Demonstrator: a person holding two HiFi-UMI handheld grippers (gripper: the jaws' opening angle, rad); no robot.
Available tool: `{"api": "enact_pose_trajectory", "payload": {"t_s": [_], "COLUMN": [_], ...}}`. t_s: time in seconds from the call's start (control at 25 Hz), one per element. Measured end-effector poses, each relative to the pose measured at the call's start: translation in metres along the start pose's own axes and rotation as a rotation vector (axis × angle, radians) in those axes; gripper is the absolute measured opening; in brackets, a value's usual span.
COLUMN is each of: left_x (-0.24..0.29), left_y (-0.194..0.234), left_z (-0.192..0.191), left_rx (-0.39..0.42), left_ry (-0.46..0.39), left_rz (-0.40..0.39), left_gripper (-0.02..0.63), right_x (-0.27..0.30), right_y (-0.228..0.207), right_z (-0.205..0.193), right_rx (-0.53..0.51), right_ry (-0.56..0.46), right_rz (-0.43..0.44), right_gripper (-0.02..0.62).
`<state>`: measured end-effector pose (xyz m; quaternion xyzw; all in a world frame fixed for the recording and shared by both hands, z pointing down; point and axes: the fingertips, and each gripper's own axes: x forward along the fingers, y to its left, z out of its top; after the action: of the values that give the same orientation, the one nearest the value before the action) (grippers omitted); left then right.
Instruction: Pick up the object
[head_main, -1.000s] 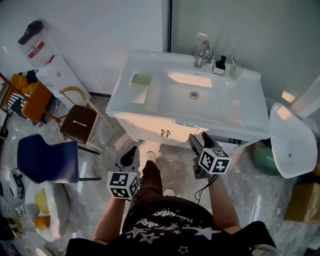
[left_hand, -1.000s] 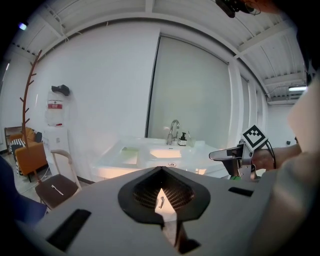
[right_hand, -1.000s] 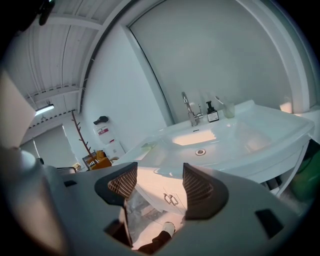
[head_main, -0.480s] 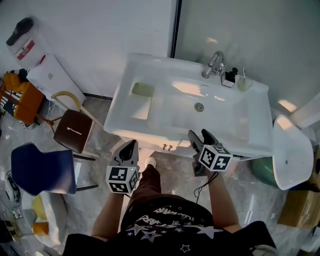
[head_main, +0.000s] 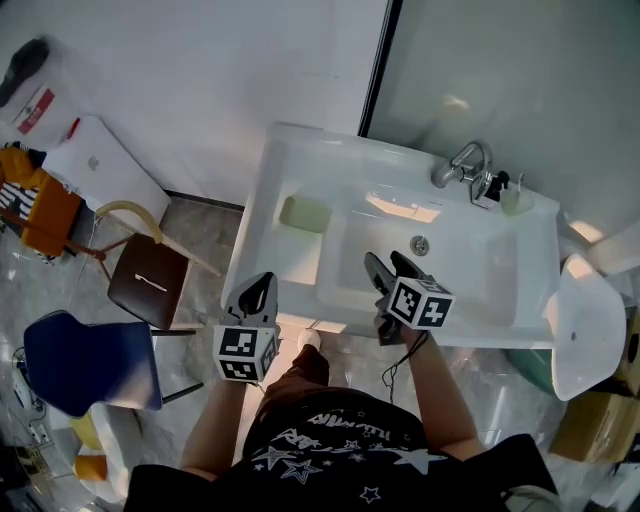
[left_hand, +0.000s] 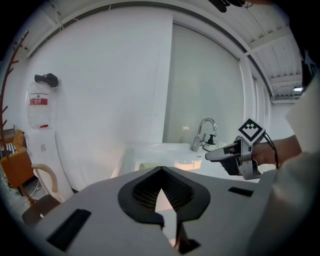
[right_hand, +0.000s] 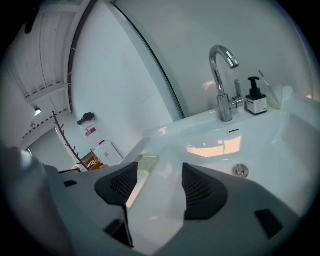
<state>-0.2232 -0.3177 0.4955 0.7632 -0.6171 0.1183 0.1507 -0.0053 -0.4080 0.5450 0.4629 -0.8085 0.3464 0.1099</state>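
A pale green block (head_main: 305, 213) lies on the left ledge of the white sink (head_main: 290, 160). It also shows in the right gripper view (right_hand: 146, 162) and the left gripper view (left_hand: 144, 165). My left gripper (head_main: 260, 290) is shut and empty, its tip at the sink's front left edge, short of the block. Over the front rim of the basin my right gripper (head_main: 388, 268) is open, nothing between its pads (right_hand: 120, 185), right of the block. The left gripper view shows its own jaws (left_hand: 161, 170) closed and the right gripper (left_hand: 222, 154) beside them.
A chrome faucet (head_main: 460, 160), a soap dispenser (head_main: 497, 187) and a cup (head_main: 515, 198) stand at the sink's back. The drain (head_main: 421, 244) sits mid-basin. A brown stool (head_main: 150, 285), a blue chair (head_main: 85, 360) and a water dispenser (head_main: 100, 165) stand left; a white basin-like piece (head_main: 585, 325) right.
The person has stepped closer to the sink. Both grippers have moved forward: the right one now reaches over the basin's rim, the left one reaches the front edge. Neither gripper's state has changed.
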Motion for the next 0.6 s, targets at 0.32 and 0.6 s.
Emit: {"api": "enact_pose_trajectory", "payload": {"t_s": [0.32, 0.6], "left_x": [0.044, 0.072], "left_y": [0.042, 0.063], "left_z": [0.005, 0.000], "left_rx": [-0.013, -0.038], "left_ry": [0.033, 0.073], "left_rz": [-0.004, -0.013], "left_gripper": [0.017, 0.017], "right_x": [0.087, 0.141], "right_y": [0.024, 0.029], "right_z": [0.008, 0.002], "right_rx": [-0.027, -0.063], "right_ry": [0.085, 0.148], "right_rz": [0.003, -0.033], "right_gripper": [0.232, 0.211]}}
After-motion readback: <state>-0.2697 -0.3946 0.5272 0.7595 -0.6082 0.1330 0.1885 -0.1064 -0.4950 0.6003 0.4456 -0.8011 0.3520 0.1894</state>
